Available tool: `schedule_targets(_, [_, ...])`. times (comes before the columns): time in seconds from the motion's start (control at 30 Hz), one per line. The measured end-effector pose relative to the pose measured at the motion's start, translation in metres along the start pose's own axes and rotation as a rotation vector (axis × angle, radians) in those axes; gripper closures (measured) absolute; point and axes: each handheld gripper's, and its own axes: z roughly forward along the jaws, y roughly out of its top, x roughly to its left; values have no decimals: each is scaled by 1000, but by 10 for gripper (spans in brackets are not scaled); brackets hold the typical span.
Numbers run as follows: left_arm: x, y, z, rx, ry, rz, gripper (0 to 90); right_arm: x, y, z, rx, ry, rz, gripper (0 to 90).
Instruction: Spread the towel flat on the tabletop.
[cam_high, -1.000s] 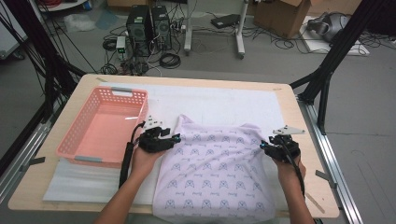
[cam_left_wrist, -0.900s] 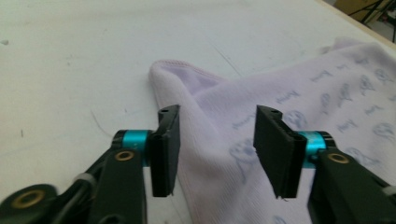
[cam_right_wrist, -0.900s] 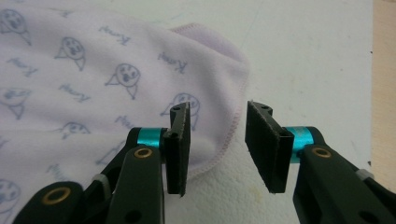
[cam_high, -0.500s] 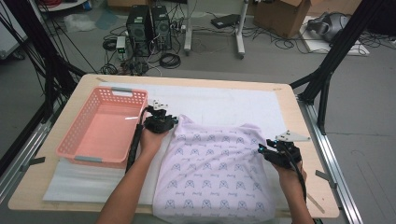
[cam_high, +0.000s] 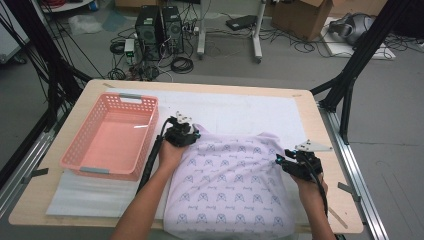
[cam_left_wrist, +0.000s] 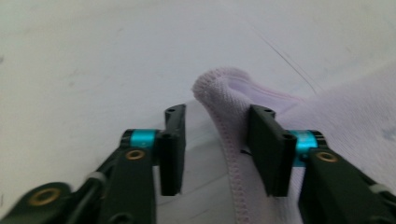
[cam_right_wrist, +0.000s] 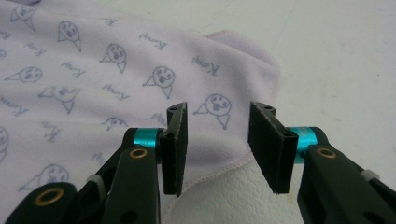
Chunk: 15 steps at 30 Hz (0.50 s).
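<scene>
- You stand at the table (cam_high: 320, 210) with a lilac printed cloth (cam_high: 230, 185) spread flat on the white mat (cam_high: 240, 112), right of the pink basket (cam_high: 107, 137)
- Your left gripper (cam_high: 186, 136) sits at the cloth's far left corner; in the left gripper view (cam_left_wrist: 215, 149) its jaws stand wide apart, the raised hem (cam_left_wrist: 224, 121) between them, just beside the right jaw but not pinched
- Your right gripper (cam_high: 287, 162) sits at the cloth's right edge near the far right corner; in the right gripper view (cam_right_wrist: 217, 149) its jaws are equally wide, hovering over the printed corner (cam_right_wrist: 252, 70) and holding nothing
- Progress, as judged from the layout: the work looks to be at its start. The cloth lies smoothed and unfolded, both far corners are lined up for a grasp, and neither is yet gripped
- Left to do, most likely: close on both corners, fold the cloth, then move it toward the basket, which is empty
- Orientation: the cloth's long axis runs from you toward the far edge of the table, the two rounded corners pointing away from you, the near end hanging at the table's front edge
- The far left corner is lifted into a small hump; the far right one lies flat
</scene>
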Motion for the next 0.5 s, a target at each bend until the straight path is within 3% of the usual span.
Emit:
schedule_targets(0.07, [-4, 1, 1, 4, -12, 10, 799, 1, 0, 1, 6, 2, 5, 567])
schedule_targets(0.13, [-1, 3, -1, -1, 23, -31, 841, 0, 1, 2, 5, 5, 8, 568])
schedule_targets(0.23, [12, 8, -14, -77, 105, -141, 850, -4, 2, 5, 4, -7, 24, 567])
schedule_targets(0.33, [23, 12, -28, -135, 159, -186, 850, -8, 4, 13, 2, -24, 66, 567])
schedule_targets(0.43, [29, 9, -31, -113, 173, -199, 846, -10, 5, 29, 35, -36, 96, 553])
schedule_targets(0.5, [32, 6, -28, -76, 133, -231, 807, -11, 7, 36, 35, -55, 112, 550])
